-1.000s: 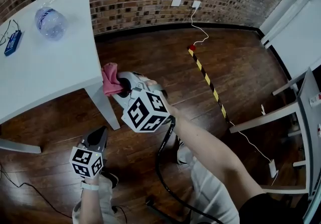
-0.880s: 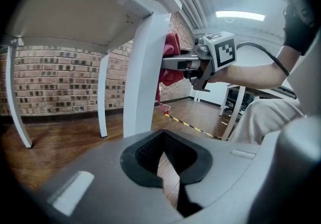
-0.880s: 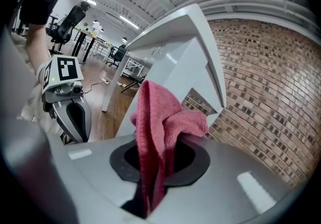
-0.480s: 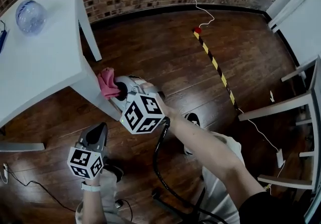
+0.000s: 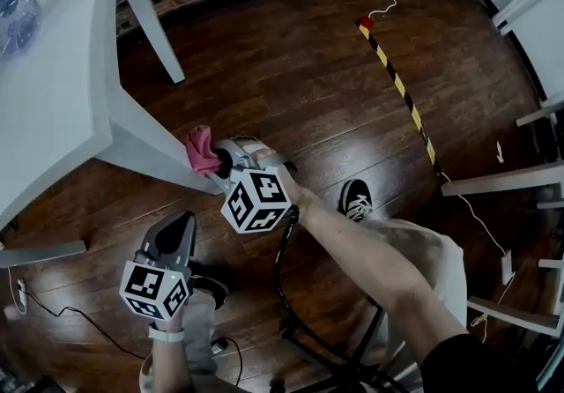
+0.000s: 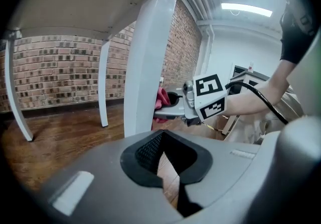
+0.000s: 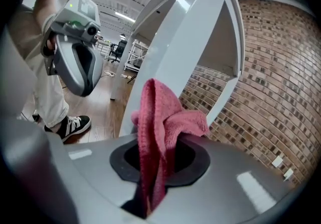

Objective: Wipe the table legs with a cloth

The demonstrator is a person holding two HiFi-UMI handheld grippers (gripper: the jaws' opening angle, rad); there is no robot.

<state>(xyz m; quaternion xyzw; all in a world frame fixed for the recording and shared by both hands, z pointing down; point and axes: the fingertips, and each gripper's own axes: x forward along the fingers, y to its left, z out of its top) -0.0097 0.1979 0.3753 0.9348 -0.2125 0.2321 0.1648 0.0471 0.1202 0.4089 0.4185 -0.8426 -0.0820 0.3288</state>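
STEP: wiping near table leg (image 5: 152,143), low part | RIGHT: right gripper (image 5: 216,156) clamps pink cloth (image 5: 199,147), held against the leg's right side | LEFT: left gripper (image 5: 179,226) fingers (image 6: 145,153) together, empty, idle near floor | NEXT: likely slide cloth along leg, keeping pressure.

Bunched pink cloth (image 5: 201,151), pressed against lower part of white, slanting table leg (image 5: 150,149)

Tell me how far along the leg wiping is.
Done: the cloth is clamped in the right claw. In hand: it sits against the near leg, low down. To do: the far legs stand apart from it; cleanliness can't be judged. The left claw is empty.
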